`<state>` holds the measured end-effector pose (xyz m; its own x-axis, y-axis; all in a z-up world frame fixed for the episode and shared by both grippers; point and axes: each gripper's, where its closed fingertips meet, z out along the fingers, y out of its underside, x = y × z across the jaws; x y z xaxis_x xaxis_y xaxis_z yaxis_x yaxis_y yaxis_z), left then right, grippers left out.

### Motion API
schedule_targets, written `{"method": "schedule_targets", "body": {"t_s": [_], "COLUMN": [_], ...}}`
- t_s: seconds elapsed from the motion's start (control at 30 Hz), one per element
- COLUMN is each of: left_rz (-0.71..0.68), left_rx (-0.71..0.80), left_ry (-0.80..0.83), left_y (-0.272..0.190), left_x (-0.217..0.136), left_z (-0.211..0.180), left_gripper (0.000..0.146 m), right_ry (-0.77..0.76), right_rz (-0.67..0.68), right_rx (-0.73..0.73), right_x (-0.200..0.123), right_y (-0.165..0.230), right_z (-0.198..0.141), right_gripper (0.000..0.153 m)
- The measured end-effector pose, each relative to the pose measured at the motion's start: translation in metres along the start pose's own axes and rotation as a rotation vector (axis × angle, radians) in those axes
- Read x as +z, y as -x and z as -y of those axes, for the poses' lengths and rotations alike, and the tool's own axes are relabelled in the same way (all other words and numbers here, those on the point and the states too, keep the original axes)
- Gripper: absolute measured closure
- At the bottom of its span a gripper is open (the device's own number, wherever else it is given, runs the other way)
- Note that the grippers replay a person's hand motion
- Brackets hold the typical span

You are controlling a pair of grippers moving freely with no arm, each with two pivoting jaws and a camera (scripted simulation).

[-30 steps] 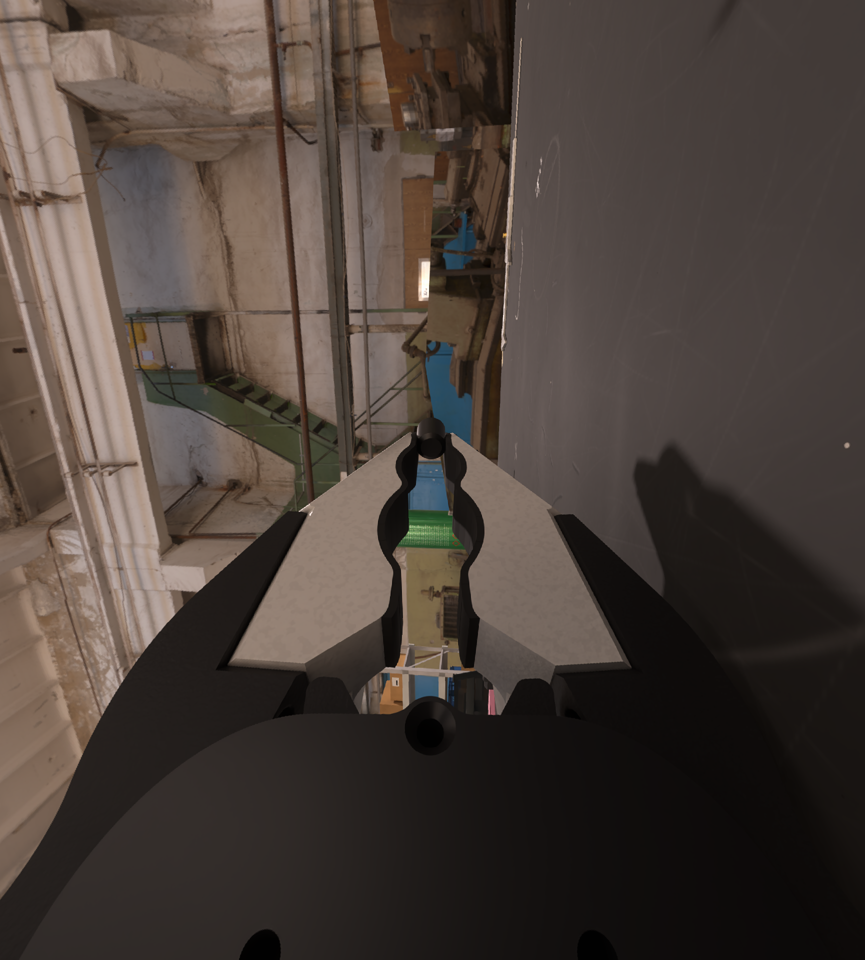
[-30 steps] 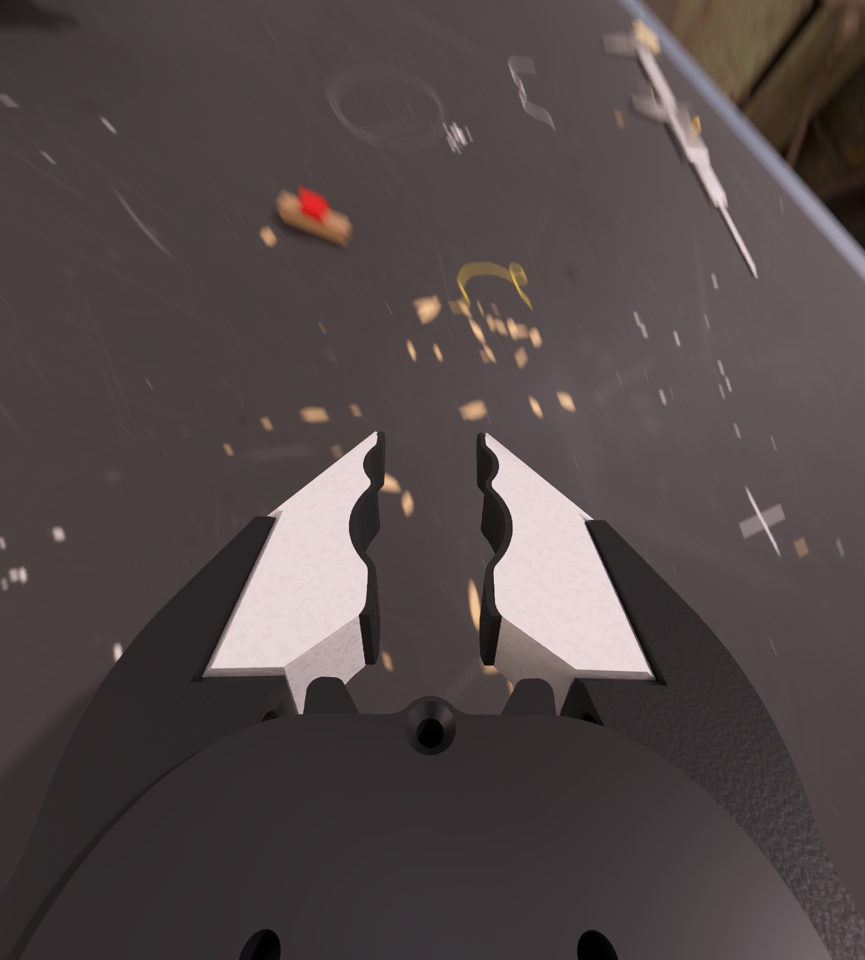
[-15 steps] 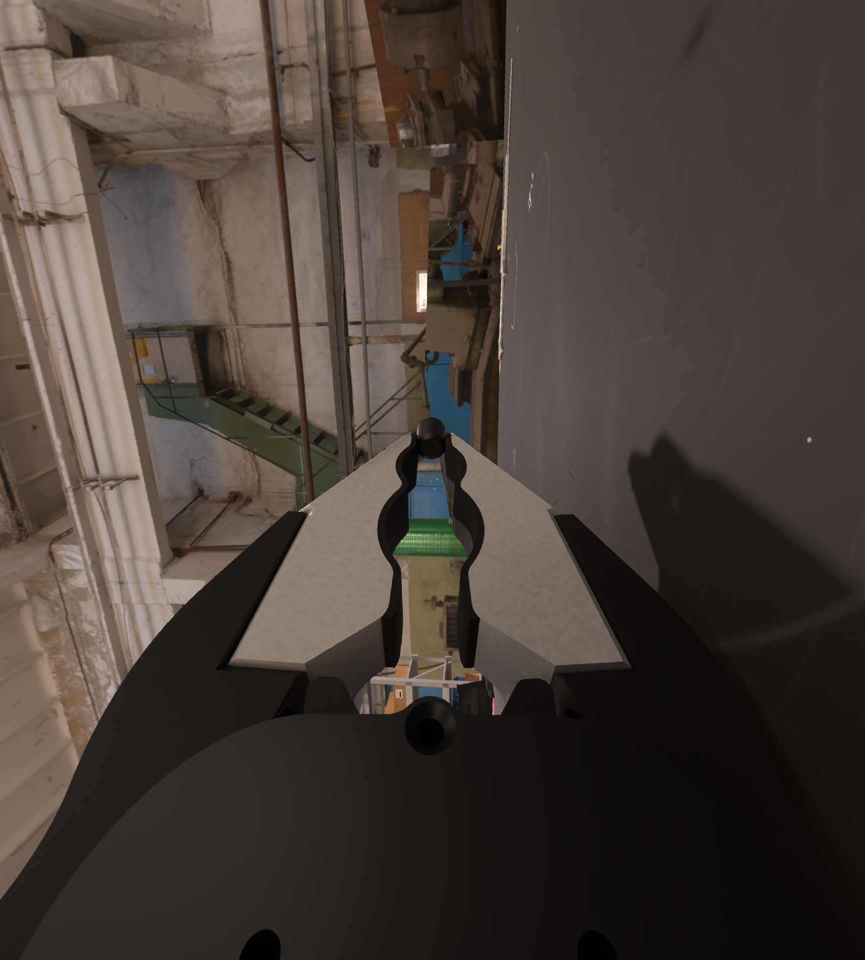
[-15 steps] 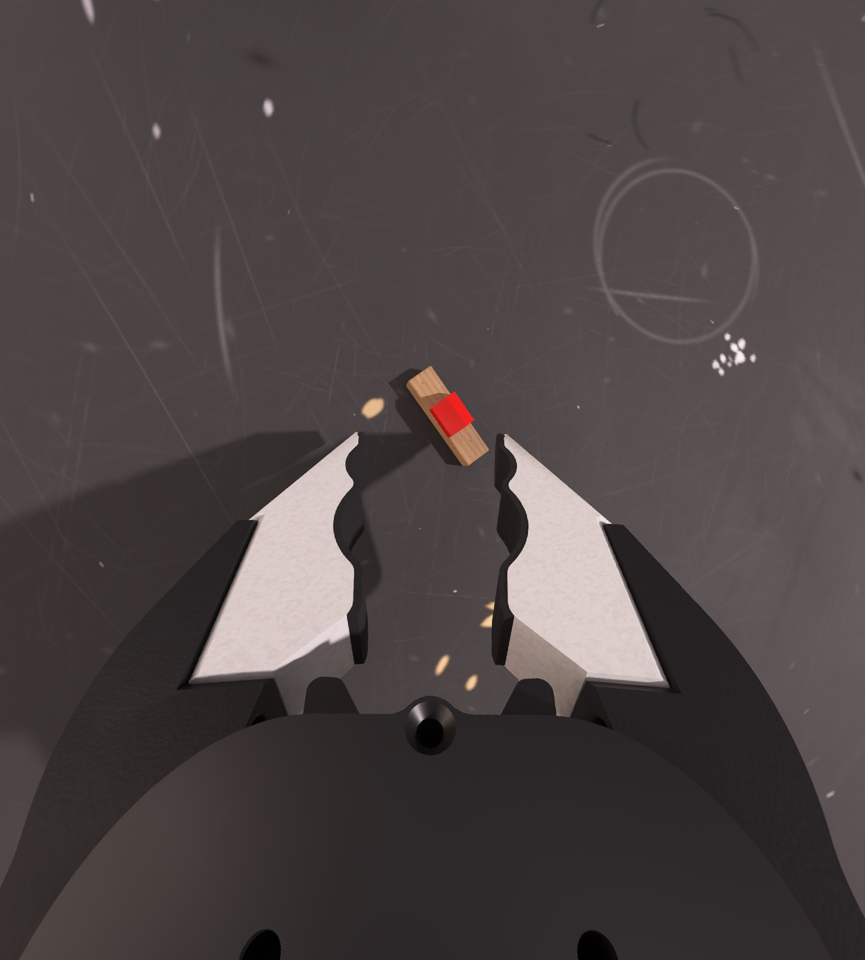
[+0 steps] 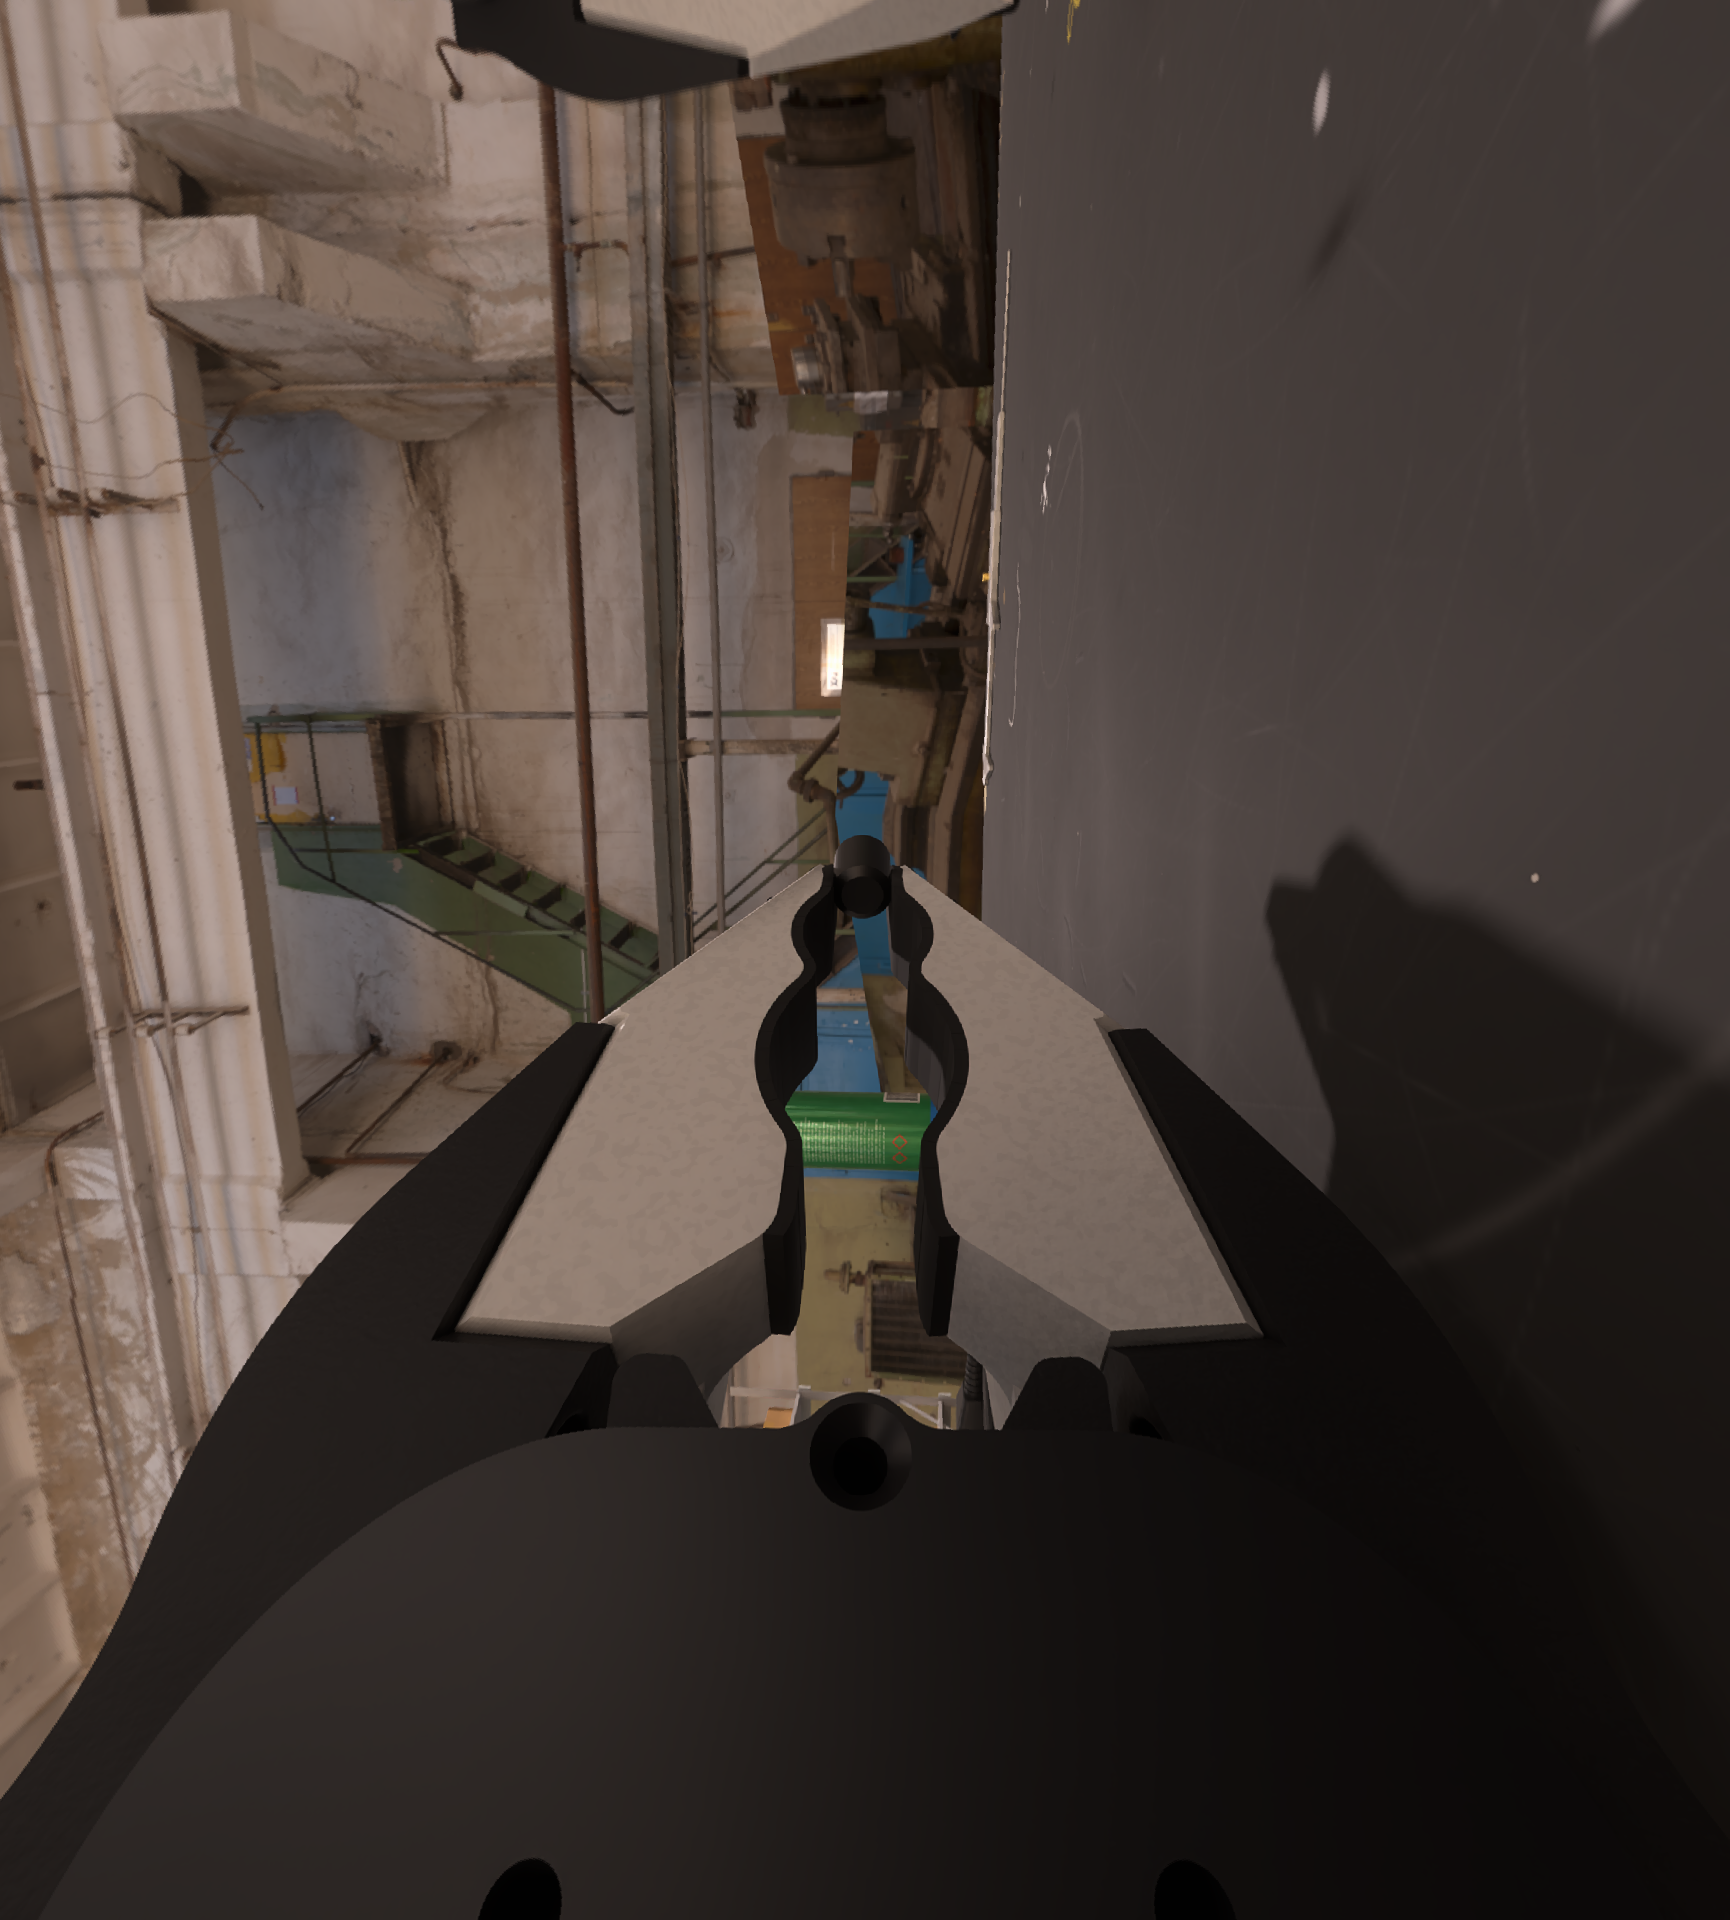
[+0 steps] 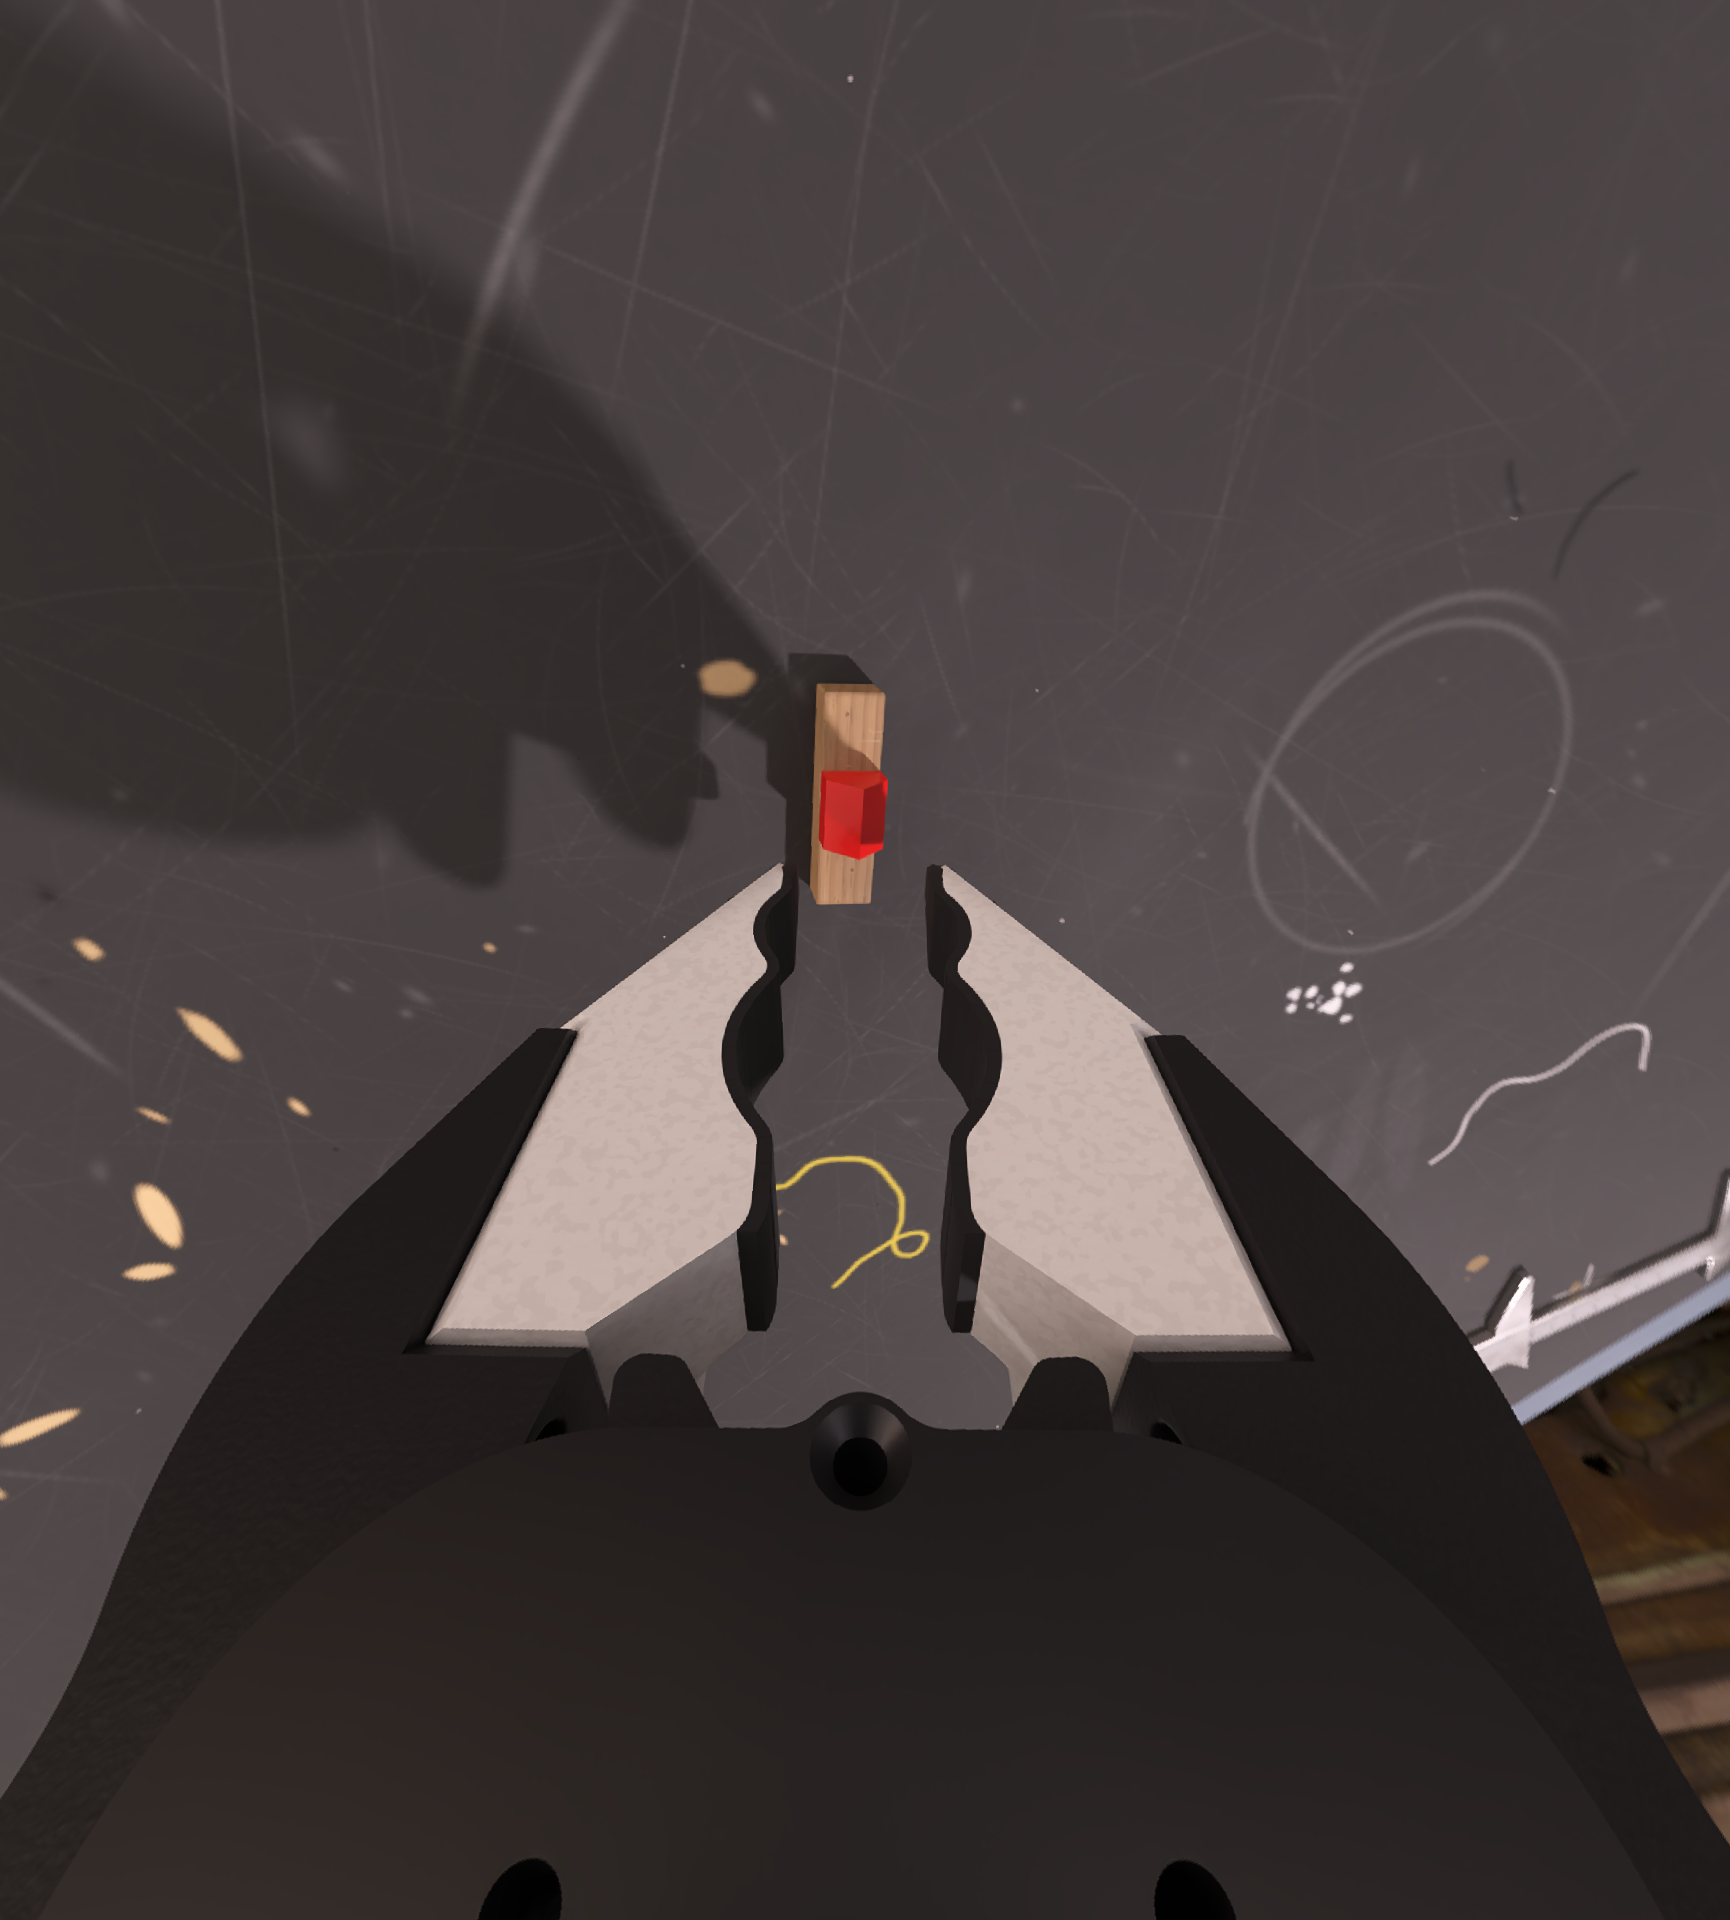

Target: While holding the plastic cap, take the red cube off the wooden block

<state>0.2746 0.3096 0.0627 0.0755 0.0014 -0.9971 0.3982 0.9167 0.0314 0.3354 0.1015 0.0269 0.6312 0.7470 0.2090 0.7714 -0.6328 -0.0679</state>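
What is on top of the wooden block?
A red cube sits on the block, near its middle. The wood under the cube is covered.

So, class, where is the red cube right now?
In the right wrist view, the red cube sits on the wooden block, on the dark table just beyond the open right hand-held gripper.

Cube [image 6: 850, 812] sits on the block [image 6: 846, 727], toward its near end; block lies flat on the table [image 6: 1152, 364], lengthwise ahead of the right gripper [image 6: 861, 883], just beyond its tips. Cap [image 5: 861, 875] sits between the left gripper [image 5: 862, 889] tips, table [image 5: 1412, 520] to its right.
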Motion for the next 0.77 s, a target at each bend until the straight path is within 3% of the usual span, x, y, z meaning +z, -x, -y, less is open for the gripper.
{"method": "schedule_targets", "body": {"t_s": [0.27, 0.37, 0.57, 0.77], "left_rz": [-0.01, 0.002, 0.072, 0.065], "left_rx": [-0.016, -0.024, -0.042, 0.012], "left_ry": [-0.064, -0.068, -0.003, 0.044], "left_y": [0.0, 0.002, 0.017, 0.016], "left_x": [-0.004, -0.004, -0.009, -0.016], "left_z": [0.011, 0.012, -0.009, -0.045], "left_gripper": [0.137, 0.137, 0.137, 0.137], "right_ry": [0.062, 0.009, -0.17, -0.157], "right_rz": [0.109, 0.105, 0.059, 0.108], "right_rx": [0.047, 0.188, 0.652, 0.851], "right_x": [0.013, 0.008, -0.003, 0.005], "right_y": [0.001, -0.006, -0.027, -0.037], "right_z": [0.002, 0.012, 0.068, 0.116], "right_gripper": [0.14, 0.141, 0.141, 0.141]}}
